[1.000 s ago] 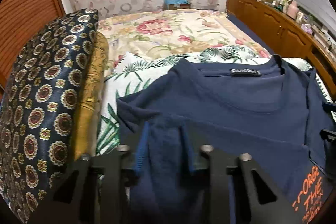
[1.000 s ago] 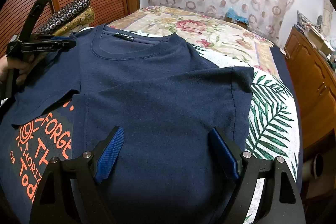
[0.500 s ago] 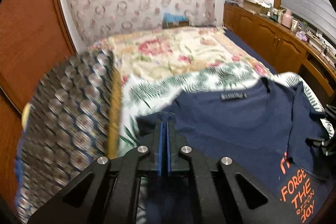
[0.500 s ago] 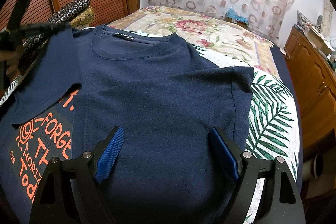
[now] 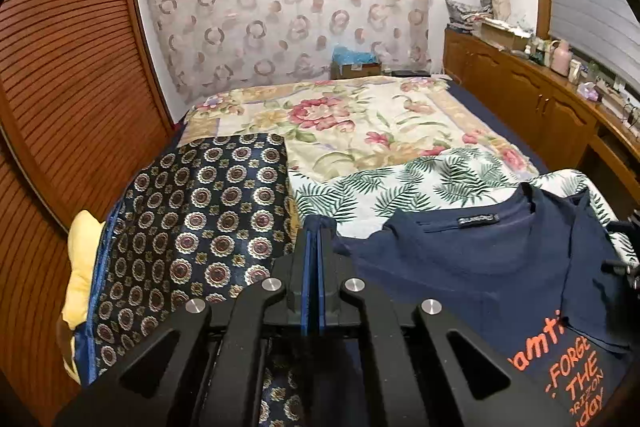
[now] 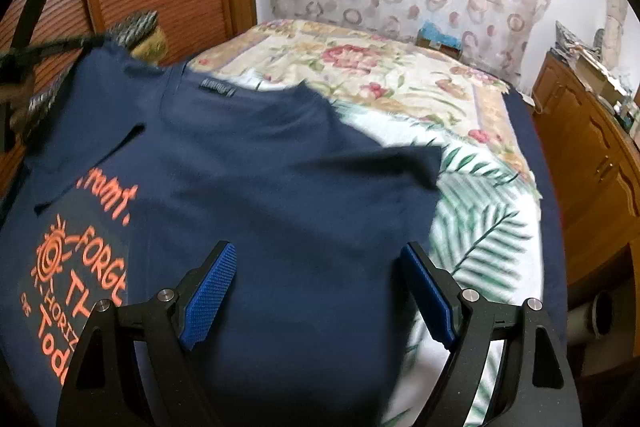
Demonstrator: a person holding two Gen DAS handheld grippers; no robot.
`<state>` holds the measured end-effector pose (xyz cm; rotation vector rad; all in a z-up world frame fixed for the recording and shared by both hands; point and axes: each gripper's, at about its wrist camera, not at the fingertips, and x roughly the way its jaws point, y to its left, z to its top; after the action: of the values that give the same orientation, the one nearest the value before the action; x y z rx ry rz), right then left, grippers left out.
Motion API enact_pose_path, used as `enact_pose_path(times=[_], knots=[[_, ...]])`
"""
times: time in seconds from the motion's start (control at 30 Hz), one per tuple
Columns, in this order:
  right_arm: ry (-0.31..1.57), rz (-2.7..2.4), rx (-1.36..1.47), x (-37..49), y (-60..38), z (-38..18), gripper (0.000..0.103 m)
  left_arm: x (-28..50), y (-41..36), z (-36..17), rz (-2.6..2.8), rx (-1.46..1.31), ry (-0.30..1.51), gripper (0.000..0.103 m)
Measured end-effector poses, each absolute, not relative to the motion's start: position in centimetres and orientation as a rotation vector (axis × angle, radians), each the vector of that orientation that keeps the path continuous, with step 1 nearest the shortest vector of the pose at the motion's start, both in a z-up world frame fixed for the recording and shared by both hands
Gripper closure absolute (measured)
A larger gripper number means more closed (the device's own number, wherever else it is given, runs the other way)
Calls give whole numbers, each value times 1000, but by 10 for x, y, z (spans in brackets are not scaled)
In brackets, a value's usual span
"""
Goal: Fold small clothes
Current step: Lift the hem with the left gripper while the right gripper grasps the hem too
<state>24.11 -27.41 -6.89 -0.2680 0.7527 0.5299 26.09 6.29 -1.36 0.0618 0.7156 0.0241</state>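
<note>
My left tool [image 5: 314, 247] is pressed together on the navy T-shirt's [image 6: 280, 187] sleeve edge, holding it raised off the bed [image 5: 360, 123]. My right tool [image 6: 320, 287] stands spread over the shirt's folded side, gripping nothing.

- Left hand-held gripper [image 5: 314, 239]: pads pressed together; fabric between them cannot be made out.
- Same gripper, right wrist view [image 6: 28, 43]: motion-blurred, cut by frame edge.
- Navy T-shirt [image 6: 280, 187]: orange print [image 6: 84, 267] cut off at left edge; collar label [image 6: 216, 89] unreadable.
- Patterned cushion [image 6: 136, 25]: blurred, mostly hidden behind shirt.
- Cabinet-top clutter [image 5: 560, 55]: too small to identify.
</note>
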Motion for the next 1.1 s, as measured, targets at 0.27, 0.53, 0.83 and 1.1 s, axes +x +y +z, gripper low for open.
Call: enact_pose_path(times=[0.27,0.53,0.83,1.1], knots=[[817,519,-244,285,-287,-76,22,245,55,-9,-39,42,675,99],[850,501,-279,308,-273,-76,40,223,49,-5,-82,40,647,99],[850,451,-232,317,-283,-77,46,190,50,-4,-103,26,625,99],[868,507,-196,307,-276,-72,94,163,43,-5,-129,17,607,99]])
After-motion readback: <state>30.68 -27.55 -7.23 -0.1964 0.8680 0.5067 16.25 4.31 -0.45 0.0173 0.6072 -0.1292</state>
